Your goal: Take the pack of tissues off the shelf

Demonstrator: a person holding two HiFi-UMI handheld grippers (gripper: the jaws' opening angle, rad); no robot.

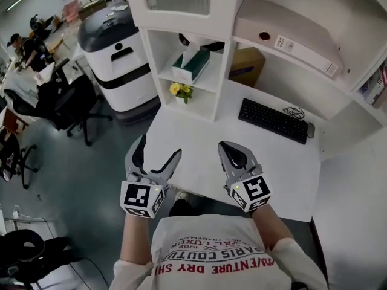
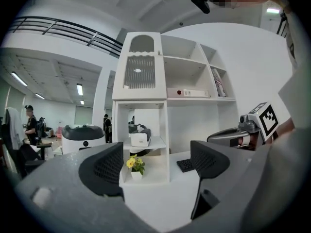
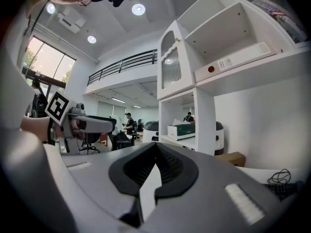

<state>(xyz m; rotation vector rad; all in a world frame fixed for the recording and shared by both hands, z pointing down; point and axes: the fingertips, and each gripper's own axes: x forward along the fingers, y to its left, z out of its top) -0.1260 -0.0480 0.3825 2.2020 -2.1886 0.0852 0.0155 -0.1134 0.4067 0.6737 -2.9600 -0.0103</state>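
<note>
The pack of tissues (image 1: 190, 65) is a green and white box with a tissue sticking out, standing on the middle shelf of the white shelf unit (image 1: 225, 71). It also shows in the left gripper view (image 2: 140, 138) and the right gripper view (image 3: 182, 129). My left gripper (image 1: 159, 148) hovers over the desk's near edge, open and empty (image 2: 155, 161), well short of the shelf. Beside it, my right gripper (image 1: 225, 146) is shut on nothing (image 3: 156, 147). Both point level toward the shelf unit.
A small pot of yellow flowers (image 1: 181, 90) stands on the shelf under the tissues. On the white desk (image 1: 199, 132) lies a black keyboard (image 1: 272, 119). A cardboard box (image 1: 247, 65) and a binder (image 1: 290, 35) fill other compartments. A white and black machine (image 1: 115, 53) stands left.
</note>
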